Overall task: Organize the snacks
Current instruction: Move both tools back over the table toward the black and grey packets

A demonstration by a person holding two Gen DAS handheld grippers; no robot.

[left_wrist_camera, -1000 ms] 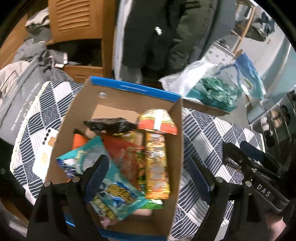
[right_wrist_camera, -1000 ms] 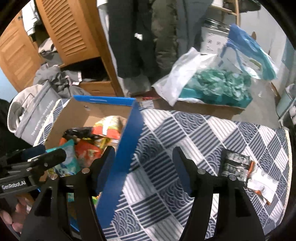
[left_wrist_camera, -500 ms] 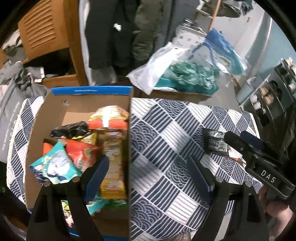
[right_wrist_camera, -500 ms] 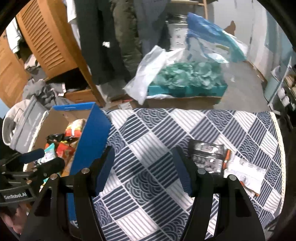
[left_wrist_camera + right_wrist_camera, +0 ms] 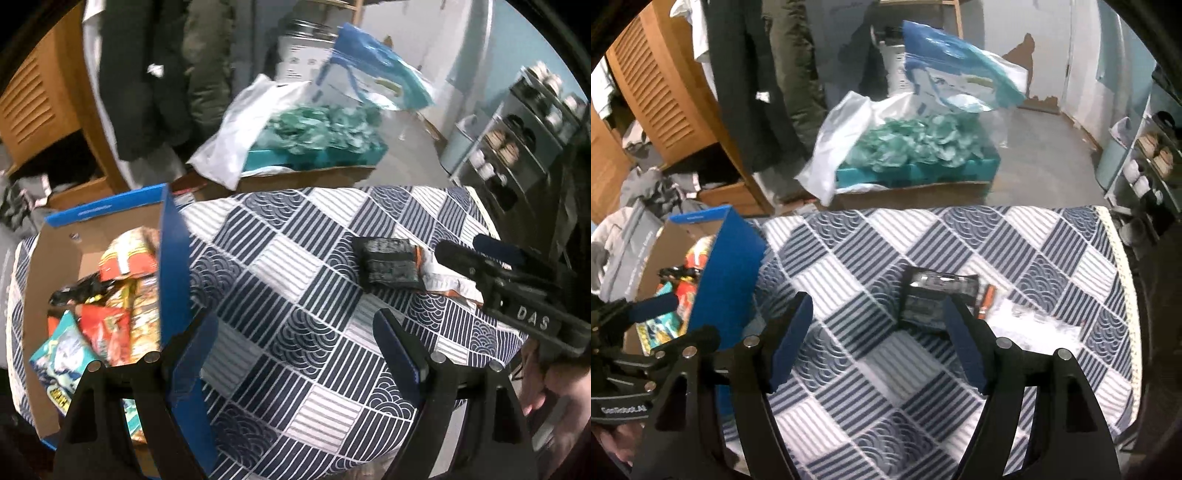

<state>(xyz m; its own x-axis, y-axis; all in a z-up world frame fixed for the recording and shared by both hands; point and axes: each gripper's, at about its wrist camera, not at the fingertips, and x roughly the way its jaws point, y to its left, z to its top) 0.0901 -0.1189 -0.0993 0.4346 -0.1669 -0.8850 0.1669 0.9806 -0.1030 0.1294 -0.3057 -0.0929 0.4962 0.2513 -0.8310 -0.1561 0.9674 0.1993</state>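
Note:
A cardboard box with blue outer walls (image 5: pixel 173 258) (image 5: pixel 727 266) stands at the table's left end and holds several snack packets (image 5: pixel 110 317). A black snack packet (image 5: pixel 389 264) (image 5: pixel 936 295) lies on the patterned tablecloth at the right, beside a white and orange wrapper (image 5: pixel 448 278) (image 5: pixel 1030 325). My left gripper (image 5: pixel 295 350) is open and empty above the cloth, just right of the box wall. My right gripper (image 5: pixel 877 332) is open and empty, with the black packet just beyond its right finger.
The table has a blue and white patterned cloth (image 5: pixel 295 280). Behind it are a cardboard box with teal packets and plastic bags (image 5: pixel 916 147), hanging coats (image 5: pixel 155 74), a wooden louvred cabinet (image 5: pixel 657 85) and a shelf rack at the right (image 5: pixel 524 140).
Both grippers have swung right, away from over the box and out over the tablecloth. The black packet and the wrapper have come into view. Both stay open.

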